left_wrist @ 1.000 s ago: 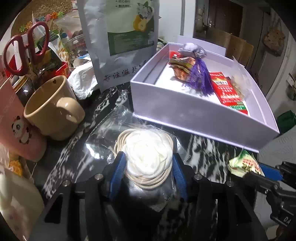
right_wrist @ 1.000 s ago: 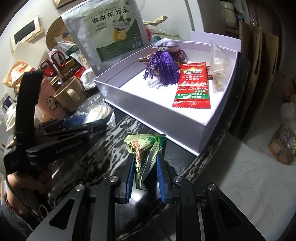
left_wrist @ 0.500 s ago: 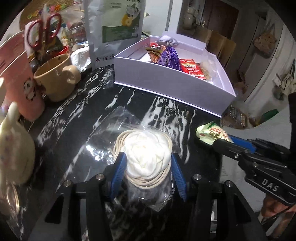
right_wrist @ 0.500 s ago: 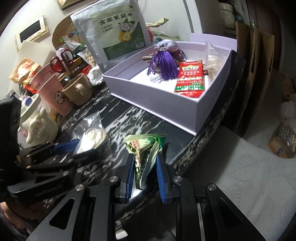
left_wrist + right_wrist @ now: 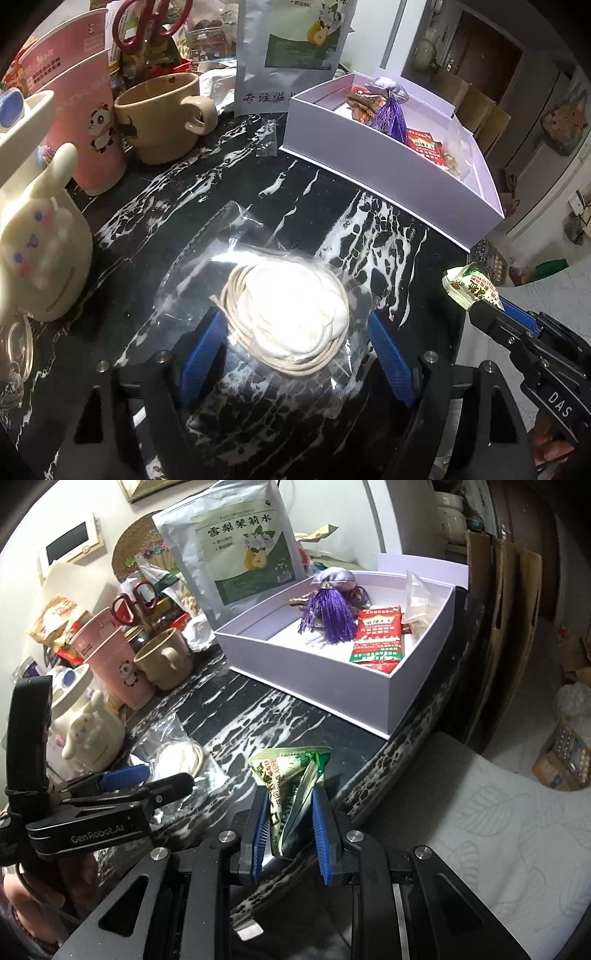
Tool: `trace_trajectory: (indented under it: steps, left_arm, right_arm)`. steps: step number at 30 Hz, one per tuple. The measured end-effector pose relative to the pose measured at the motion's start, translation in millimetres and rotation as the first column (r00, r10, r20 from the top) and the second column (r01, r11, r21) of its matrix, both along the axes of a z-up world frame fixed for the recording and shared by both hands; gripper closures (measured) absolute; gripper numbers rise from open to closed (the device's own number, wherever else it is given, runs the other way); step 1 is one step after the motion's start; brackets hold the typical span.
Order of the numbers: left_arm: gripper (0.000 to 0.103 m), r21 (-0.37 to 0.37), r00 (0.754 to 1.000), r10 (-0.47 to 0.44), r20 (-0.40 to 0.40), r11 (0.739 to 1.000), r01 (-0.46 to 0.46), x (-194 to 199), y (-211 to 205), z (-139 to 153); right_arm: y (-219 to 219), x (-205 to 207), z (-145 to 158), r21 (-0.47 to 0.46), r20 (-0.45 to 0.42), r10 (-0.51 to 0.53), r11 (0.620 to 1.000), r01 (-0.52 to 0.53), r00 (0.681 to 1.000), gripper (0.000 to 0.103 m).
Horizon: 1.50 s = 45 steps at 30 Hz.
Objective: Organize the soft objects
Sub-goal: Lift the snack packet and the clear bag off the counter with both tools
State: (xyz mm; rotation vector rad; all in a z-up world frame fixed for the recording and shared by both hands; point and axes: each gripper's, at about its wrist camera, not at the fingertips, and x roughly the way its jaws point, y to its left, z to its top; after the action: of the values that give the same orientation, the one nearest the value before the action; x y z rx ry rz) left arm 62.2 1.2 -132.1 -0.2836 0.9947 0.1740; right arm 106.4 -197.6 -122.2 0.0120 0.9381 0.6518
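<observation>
- Now the left gripper (image 5: 295, 354) has let go: a second ago its blue fingers (image 5: 201, 360) pinched the flower bag (image 5: 291, 310), and in the left view they stand wide, one on each side of it with a gap on both sides.
- Both views have also drawn back from the box (image 5: 314, 685); the worktop (image 5: 314, 192) fills more of each picture than it did a second ago.
- So the flower bag lies flat on the near worktop, well apart from the box and not in it. By my judgement this release is a re-grip or a pause, since that item is not yet stowed.
- The right gripper (image 5: 290, 830) has not changed: its fingers are narrow and clamp the green packet (image 5: 291, 771), held above the near edge of the worktop, also outside the box. In the left view the packet (image 5: 471, 290) shows at the far right.
- Counts, soft things in the box: one purple tassel sachet (image 5: 330, 613), one red packet (image 5: 378, 638), one clear pouch (image 5: 415, 598), and something brownish under the tassel that I cannot make out.
- Counts, soft things still outside: two, the flower bag and the green packet.
- Counts, the rest on the left and far side: one tan mug (image 5: 162, 114), two stacked pink cups (image 5: 79, 110), one cream rabbit figure (image 5: 40, 243), one pair of red scissors (image 5: 147, 20), one large tea pouch (image 5: 236, 550) standing behind the box.
- Two grippers, one box.
</observation>
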Motion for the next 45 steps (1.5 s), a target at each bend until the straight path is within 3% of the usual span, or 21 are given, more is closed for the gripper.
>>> trace_trajectory:
  steps: [10, 17, 21, 24, 28, 34, 39, 41, 44, 45]
  left_arm:
    - [0.024, 0.025, 0.997, -0.018, 0.079, 1.000, 0.016, -6.5, 11.0, 18.3]
    - [0.024, -0.011, 0.992, -0.116, 0.053, 0.993, 0.117, 5.9, 26.0, 10.0]
    - [0.023, 0.014, 0.981, -0.190, 0.045, 0.982, 0.189, 10.9, 19.6, -3.9]
    - [0.005, 0.022, 0.974, -0.222, 0.036, 0.975, 0.221, 15.2, 14.5, -7.4]
    - [0.002, 0.045, 0.979, -0.201, 0.024, 0.979, 0.199, 17.9, 10.1, -10.0]
    - [0.001, 0.168, 0.982, -0.189, -0.027, 0.967, 0.191, 20.6, -2.5, -18.0]
    - [0.001, 0.140, 0.985, -0.170, -0.007, 0.976, 0.169, 20.0, 2.7, -19.5]
    - [0.005, 0.149, 0.988, -0.157, 0.001, 0.977, 0.155, 16.6, 3.2, -19.0]
    - [0.034, 0.162, 0.993, -0.120, 0.019, 0.980, 0.115, 9.4, 11.4, -13.5]
    - [0.050, 0.168, 0.993, -0.113, 0.023, 0.980, 0.108, 7.3, 14.3, -11.5]
  right_arm:
    - [-1.0, -4.0, 4.4, 0.009, 0.011, 0.007, 1.000, -0.007, 1.000, 0.080]
    - [4.0, -7.5, 4.7, 0.017, 0.014, 0.028, 0.999, -0.028, 1.000, 0.080]
    - [7.3, -8.1, 4.1, 0.015, 0.013, 0.034, 0.999, -0.034, 0.999, 0.080]
    - [8.9, -7.9, 2.7, 0.010, 0.009, 0.035, 0.999, -0.035, 0.999, 0.080]
    - [8.0, -6.3, 1.4, 0.006, 0.004, 0.025, 1.000, -0.025, 1.000, 0.080]
    - [7.6, -3.0, -0.6, -0.001, -0.001, 0.014, 1.000, -0.014, 1.000, 0.080]
    - [7.7, -1.2, -2.4, 0.002, -0.007, 0.010, 1.000, -0.010, 1.000, 0.080]
    - [7.3, -0.9, -2.8, 0.002, -0.009, 0.010, 1.000, -0.010, 1.000, 0.080]
    - [6.3, -0.6, -3.0, -0.001, -0.009, 0.009, 1.000, -0.009, 1.000, 0.080]
    - [5.9, -0.5, -2.9, 0.001, -0.010, 0.009, 1.000, -0.009, 1.000, 0.080]
